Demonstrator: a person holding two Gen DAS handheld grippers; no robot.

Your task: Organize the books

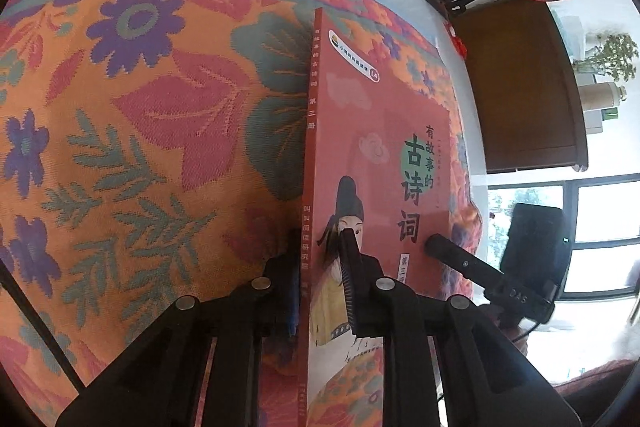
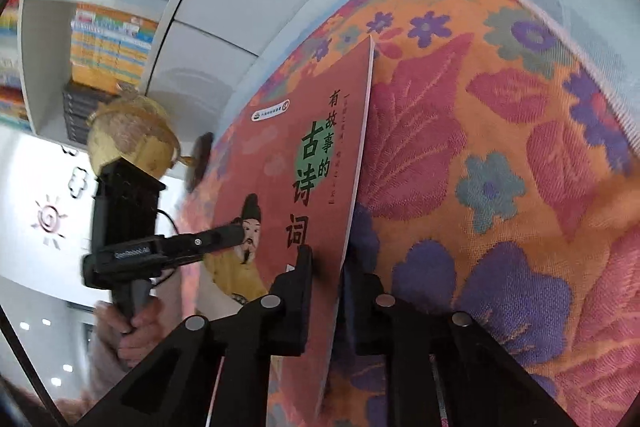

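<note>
Two grippers are clamped shut on the red book (image 1: pixel 372 131): left gripper (image 1: pixel 320 267) at its spine edge, right gripper (image 2: pixel 326 267) at its open edge, above the floral cloth (image 1: pixel 140 107). Equal pressure should be kept so the cover is not bent.

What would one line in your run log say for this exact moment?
left gripper: shut on red book spine edge | right gripper: shut on its open edge | book: held edge-up over floral cloth
</note>
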